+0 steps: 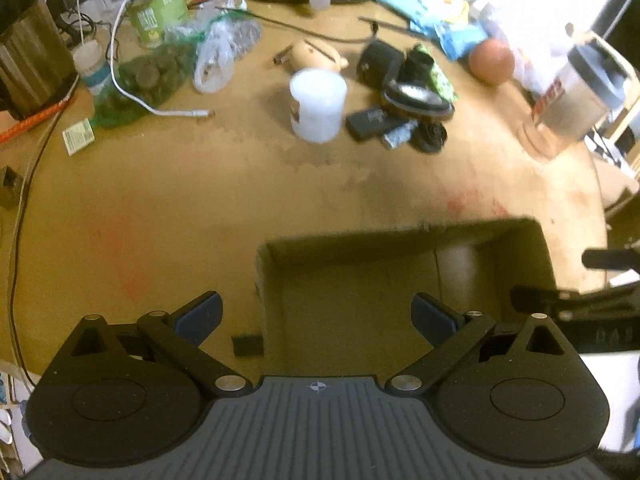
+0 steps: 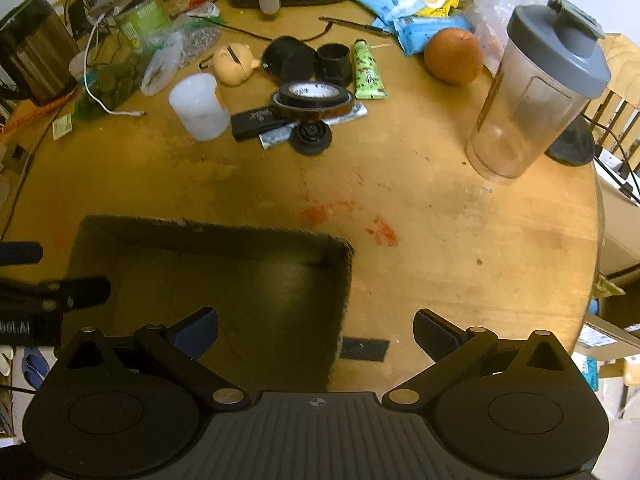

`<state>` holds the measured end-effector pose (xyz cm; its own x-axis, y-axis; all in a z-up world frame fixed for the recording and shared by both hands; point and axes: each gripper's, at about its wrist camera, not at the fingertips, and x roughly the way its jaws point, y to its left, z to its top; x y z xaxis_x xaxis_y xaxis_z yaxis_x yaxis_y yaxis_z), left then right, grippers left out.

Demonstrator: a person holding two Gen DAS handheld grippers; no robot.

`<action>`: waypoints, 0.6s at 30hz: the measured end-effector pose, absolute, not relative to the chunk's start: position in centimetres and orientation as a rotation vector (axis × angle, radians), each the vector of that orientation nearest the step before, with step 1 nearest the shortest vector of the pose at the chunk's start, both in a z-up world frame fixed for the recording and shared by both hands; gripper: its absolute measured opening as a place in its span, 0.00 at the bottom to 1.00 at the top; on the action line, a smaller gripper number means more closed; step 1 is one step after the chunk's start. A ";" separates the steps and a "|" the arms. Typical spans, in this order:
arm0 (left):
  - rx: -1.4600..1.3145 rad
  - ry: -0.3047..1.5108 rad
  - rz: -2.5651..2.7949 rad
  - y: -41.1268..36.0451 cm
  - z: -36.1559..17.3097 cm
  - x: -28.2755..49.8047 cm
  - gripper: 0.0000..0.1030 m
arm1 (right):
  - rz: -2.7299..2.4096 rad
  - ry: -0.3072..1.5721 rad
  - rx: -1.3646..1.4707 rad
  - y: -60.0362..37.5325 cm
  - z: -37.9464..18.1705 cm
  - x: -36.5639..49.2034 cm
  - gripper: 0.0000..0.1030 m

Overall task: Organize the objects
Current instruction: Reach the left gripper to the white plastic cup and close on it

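Nothing is being held: the left tool [image 1: 316, 318] and right tool [image 2: 316, 330] are being kept spread wide above the empty brown cardboard box [image 2: 208, 232] at the tabletop's near edge. The clutter, such as the black tape roll [image 2: 312, 98], is lying mid-tabletop, unsorted.

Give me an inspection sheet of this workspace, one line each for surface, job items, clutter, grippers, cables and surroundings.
Surface: round wooden table, worn, with red stains.
Job's things: open cardboard box at the near edge, nothing seen inside; white cup, tape roll, orange and shaker bottle out on the table.
Clutter: green can, plastic bags, blue snack packets along the far side.
Grippers: left gripper and right gripper both open, holding nothing.
Cables: white cable lying loose on the left; black cable at the back.
Surroundings: chair back on the right.
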<state>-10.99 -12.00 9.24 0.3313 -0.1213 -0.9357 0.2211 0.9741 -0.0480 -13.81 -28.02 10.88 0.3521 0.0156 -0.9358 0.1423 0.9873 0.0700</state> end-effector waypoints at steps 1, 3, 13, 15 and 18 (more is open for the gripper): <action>0.089 1.203 -0.225 -11.9 9.4 -10.7 1.00 | -0.084 1.203 0.151 -28.0 11.0 -13.7 1.00; 0.084 1.184 -0.232 -11.8 9.7 -10.0 1.00 | -0.083 1.187 0.168 -28.0 11.3 -13.5 1.00; 0.082 1.094 -0.262 -11.8 10.6 -6.8 0.99 | -0.113 1.141 0.231 -28.8 12.1 -12.3 1.00; 0.079 1.082 -0.272 -11.8 10.7 -6.3 0.99 | -0.120 1.141 0.243 -28.9 12.0 -12.2 1.00; 0.073 1.064 -0.294 -11.8 10.8 -5.5 0.99 | -0.132 1.142 0.250 -29.1 12.0 -12.0 1.00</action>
